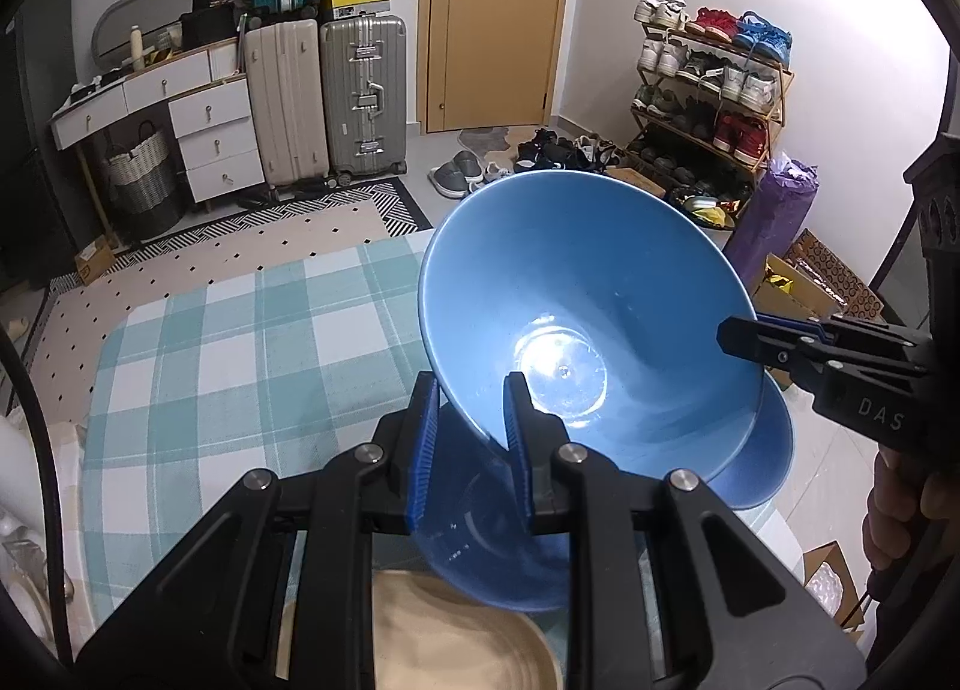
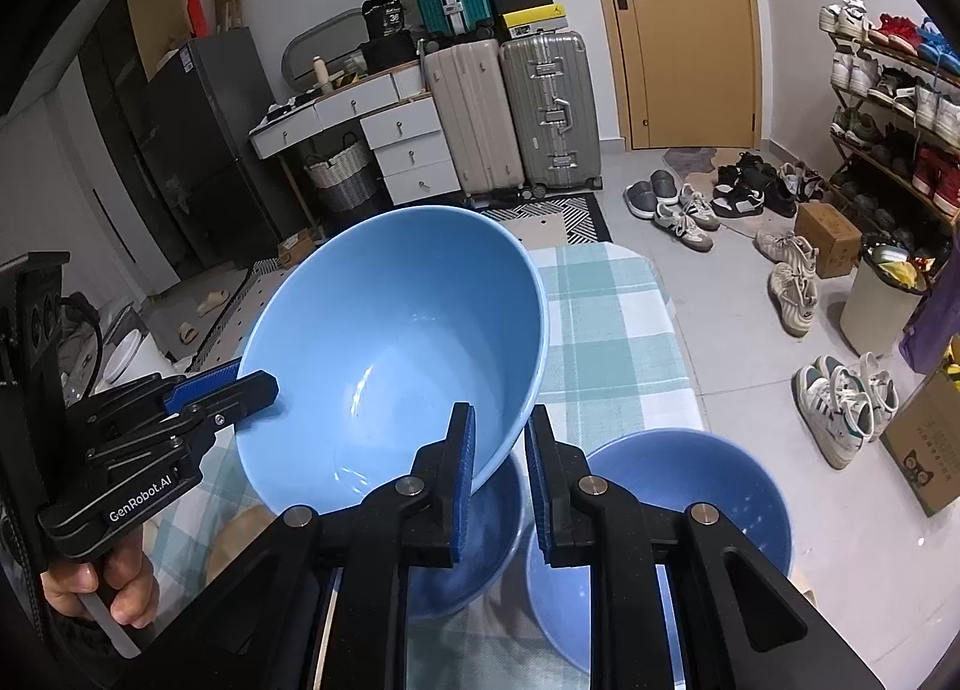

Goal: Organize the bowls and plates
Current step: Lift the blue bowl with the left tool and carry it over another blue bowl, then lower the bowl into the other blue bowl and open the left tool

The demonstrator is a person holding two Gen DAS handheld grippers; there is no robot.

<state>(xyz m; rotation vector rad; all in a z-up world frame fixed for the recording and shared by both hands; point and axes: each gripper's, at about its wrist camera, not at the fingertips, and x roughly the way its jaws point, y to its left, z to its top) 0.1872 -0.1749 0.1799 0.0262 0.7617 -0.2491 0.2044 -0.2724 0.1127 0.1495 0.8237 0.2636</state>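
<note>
Left wrist view: we see the left gripper (image 1: 468, 438) clamped on the near rim of a tilted blue bowl (image 1: 576, 294), w/ the right gripper (image 1: 738, 339) closed on its far rim. Right wrist view: raised bowl (image 2: 390, 354) hangs above two other bowls, one (image 2: 462, 546) beside the other (image 2: 690, 510), on the checked cloth (image 2: 606, 342).

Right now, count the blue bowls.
3: one tilted bowl held up by both grippers, one right beneath it on the table, one to its right. Others may be hidden.
</note>
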